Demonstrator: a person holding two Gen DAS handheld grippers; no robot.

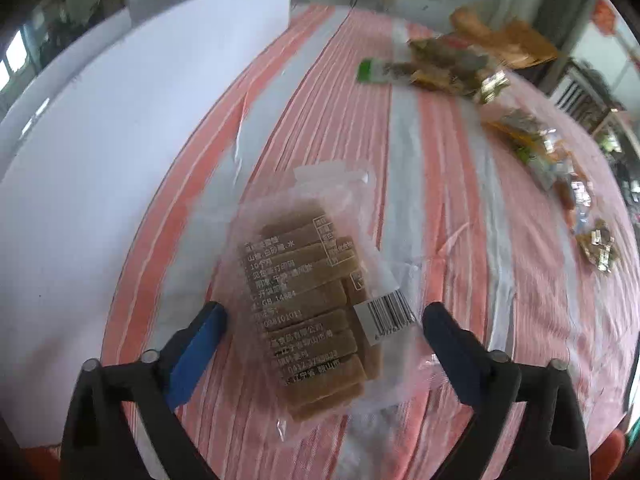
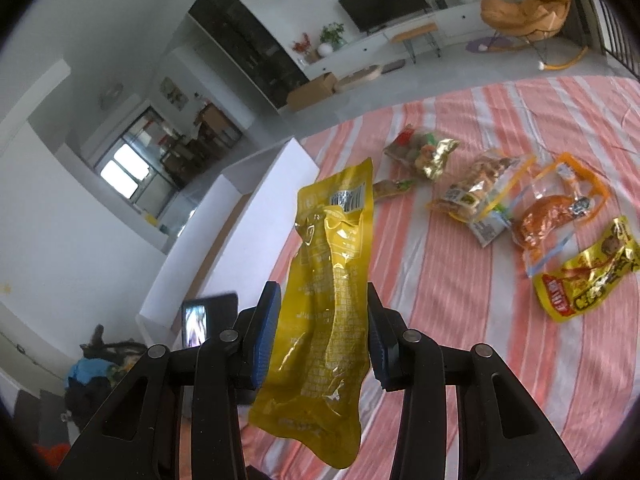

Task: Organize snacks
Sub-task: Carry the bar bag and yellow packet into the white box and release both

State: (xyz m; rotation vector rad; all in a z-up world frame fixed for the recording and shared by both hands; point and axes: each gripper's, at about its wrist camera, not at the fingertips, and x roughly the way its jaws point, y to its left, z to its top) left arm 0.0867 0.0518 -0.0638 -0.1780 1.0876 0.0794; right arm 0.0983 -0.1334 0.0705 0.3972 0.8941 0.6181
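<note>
Left wrist view: the left gripper (image 1: 324,320) is seen tilted down over a striped cloth (image 1: 440,200) of pink and white. Its jaws are spread wide, and a clear packet of brown bars (image 1: 316,304) is seen lying flat on the cloth between them, with a gap on each side; neither of the fingers (image 1: 200,344) is seen to touch it. Printed text and a barcode are shown on the packet's upper face. A white box (image 1: 120,140) is seen at the left, beside the cloth. At the far right a blurred heap of snack packets (image 1: 448,64) is spread over the cloth, well apart from the clear packet.

From the right wrist view, the right gripper (image 2: 322,332) is seen narrowed onto a yellow packet (image 2: 328,300), which is pinched across its lower middle between the blue pads (image 2: 264,336) and held up above the cloth, its barcoded end pointing away. Further right on the cloth, an orange packet (image 2: 556,208), a yellow and red packet (image 2: 588,272) and a packet with gold foil (image 2: 424,152) are laid out, apart from one another.
</note>
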